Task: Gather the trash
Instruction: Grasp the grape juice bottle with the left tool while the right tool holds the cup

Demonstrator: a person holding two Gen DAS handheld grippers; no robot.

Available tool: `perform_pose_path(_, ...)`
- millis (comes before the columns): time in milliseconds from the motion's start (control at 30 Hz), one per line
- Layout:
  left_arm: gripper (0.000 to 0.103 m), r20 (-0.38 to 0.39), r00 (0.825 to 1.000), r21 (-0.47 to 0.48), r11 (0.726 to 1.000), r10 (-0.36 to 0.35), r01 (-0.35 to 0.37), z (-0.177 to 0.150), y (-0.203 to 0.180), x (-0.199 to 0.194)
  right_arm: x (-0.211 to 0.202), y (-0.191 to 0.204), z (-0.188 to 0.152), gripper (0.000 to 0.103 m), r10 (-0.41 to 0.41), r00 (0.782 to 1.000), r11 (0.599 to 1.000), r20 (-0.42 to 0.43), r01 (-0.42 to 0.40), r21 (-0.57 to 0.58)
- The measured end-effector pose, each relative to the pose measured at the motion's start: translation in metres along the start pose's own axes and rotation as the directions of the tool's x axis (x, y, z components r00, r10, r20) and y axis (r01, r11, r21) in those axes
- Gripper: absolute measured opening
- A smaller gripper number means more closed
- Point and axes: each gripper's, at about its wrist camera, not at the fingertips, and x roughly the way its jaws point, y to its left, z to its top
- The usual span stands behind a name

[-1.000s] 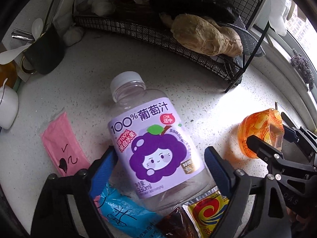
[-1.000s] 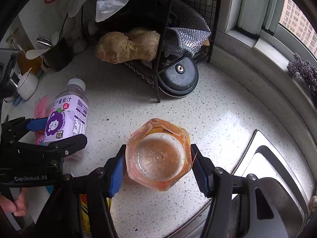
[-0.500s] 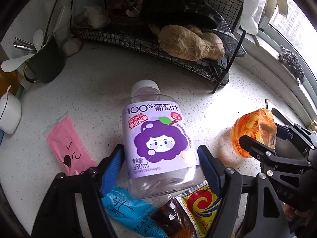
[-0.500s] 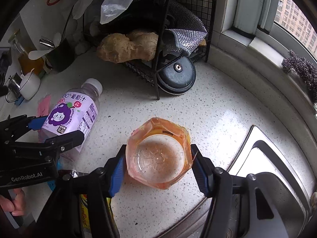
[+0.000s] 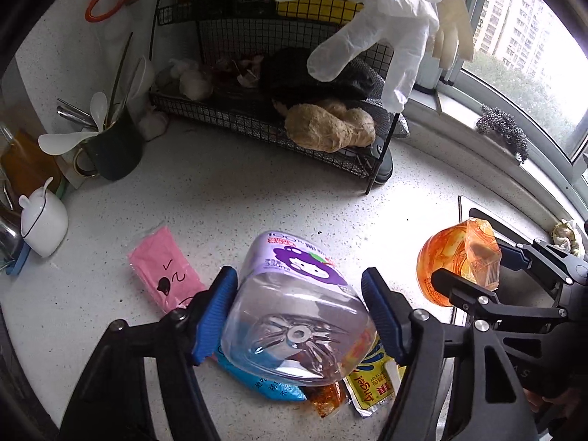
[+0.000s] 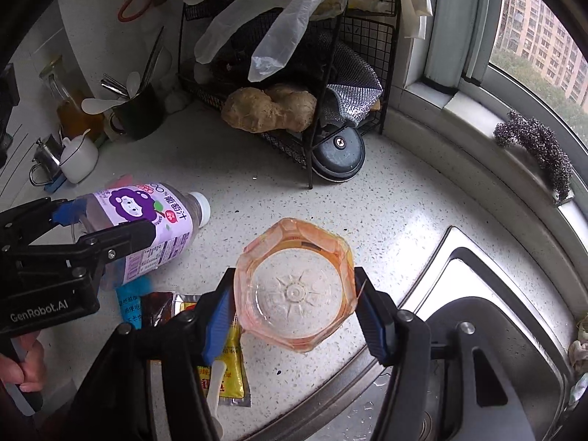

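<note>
Two pieces of trash are off the counter, one in each gripper. The left gripper [image 5: 299, 316] is clamped on an empty grape-juice bottle [image 5: 294, 316], its blue pads pressing the clear lower body from either side. The bottle's long axis runs straight away from that camera, base toward the lens; the cap is hidden there, but the right wrist view shows the bottle [image 6: 147, 224] tilted, its white cap aimed toward three o'clock and slightly down, just above the speckled counter [image 6: 386, 191].

The right gripper [image 6: 294, 308] is closed on an orange plastic cup [image 6: 294, 286], held with its bottom facing the lens; in the left view the cup [image 5: 455, 261] lies on its side at three o'clock, crumpled wrap at its mouth.

Under both grippers lie flat packets: a pink sachet [image 5: 165, 268] at nine o'clock of the bottle, a blue packet [image 5: 261, 382], a brown one [image 5: 327, 397] and a yellow one [image 5: 367, 382] below it. At twelve o'clock stands a black wire rack [image 5: 264, 125] holding ginger [image 5: 330, 128], with a plastic glove [image 5: 375, 18] hanging in front of it. The steel sink [image 6: 496, 294] sits at four o'clock of the cup.
</note>
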Motion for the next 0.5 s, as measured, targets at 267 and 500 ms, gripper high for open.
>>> perform_pose_path(267,0.066,0.084,0.996,0.017,1.000,-0.005,0.004,-0.004,-0.004,-0.042,-0.042,0.018,-0.008,0.058,0.012,0.998,1.000,0.059,-0.011,-0.017)
perform_pose_path(500,0.066,0.121,0.993,0.004,1.000,-0.007,0.007,-0.028,-0.001,-0.080,-0.068,0.038,-0.022,0.058,0.021,0.995,0.999,0.095,-0.016,-0.051)
